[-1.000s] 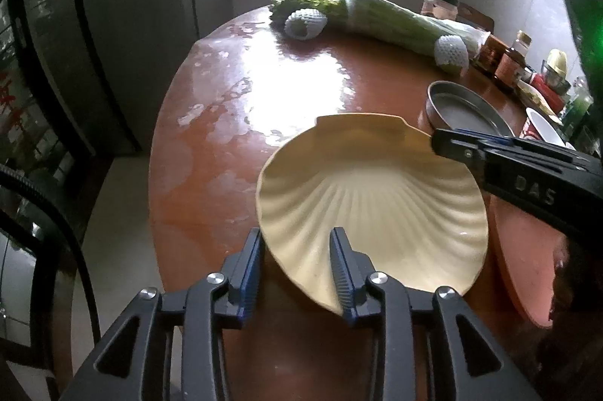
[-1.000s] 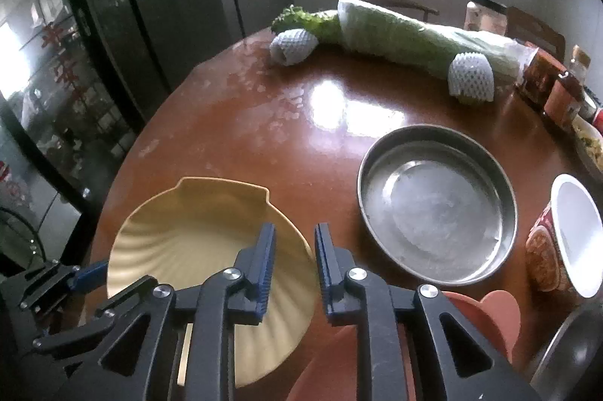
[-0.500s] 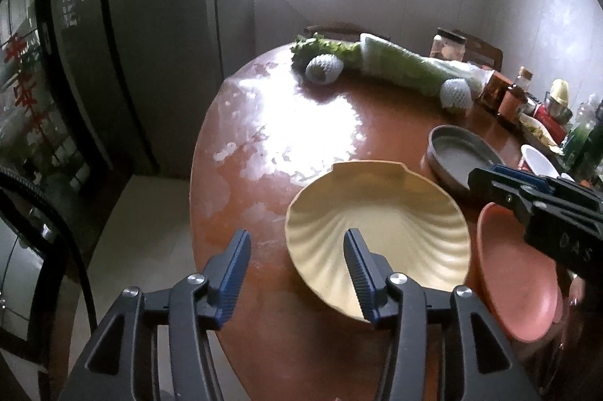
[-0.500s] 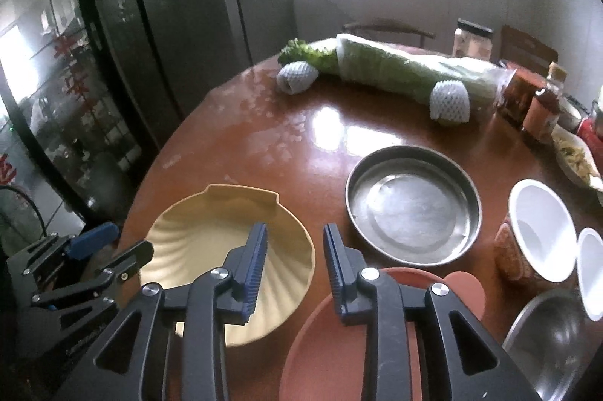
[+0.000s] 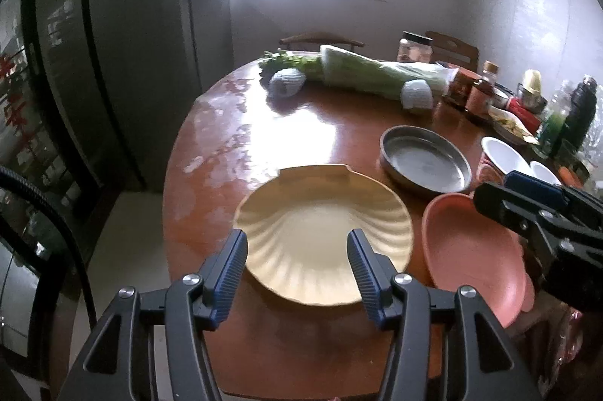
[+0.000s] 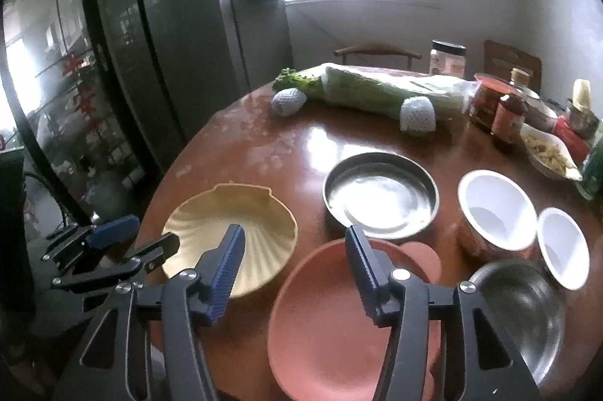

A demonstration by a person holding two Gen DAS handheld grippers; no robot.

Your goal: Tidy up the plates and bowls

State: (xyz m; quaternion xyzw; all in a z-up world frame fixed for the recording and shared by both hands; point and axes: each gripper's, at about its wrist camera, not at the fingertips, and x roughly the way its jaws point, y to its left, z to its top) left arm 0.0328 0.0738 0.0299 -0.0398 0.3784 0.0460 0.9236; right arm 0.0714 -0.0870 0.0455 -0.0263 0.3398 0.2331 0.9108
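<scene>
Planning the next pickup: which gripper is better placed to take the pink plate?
Right. The right gripper is open directly over the pink plate; the left gripper frames the yellow shell plate.

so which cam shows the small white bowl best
The right wrist view: the small white bowl shows whole, beside the larger white bowl. In the left wrist view only a sliver shows behind the right tongs.

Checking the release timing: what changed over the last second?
The left gripper opened, let go of the yellow shell plate and backed off; the plate now lies on the table. The right gripper also opened wide and pulled back above the pink plate. The steel pan, the white bowls and the vegetables stayed put.
</scene>
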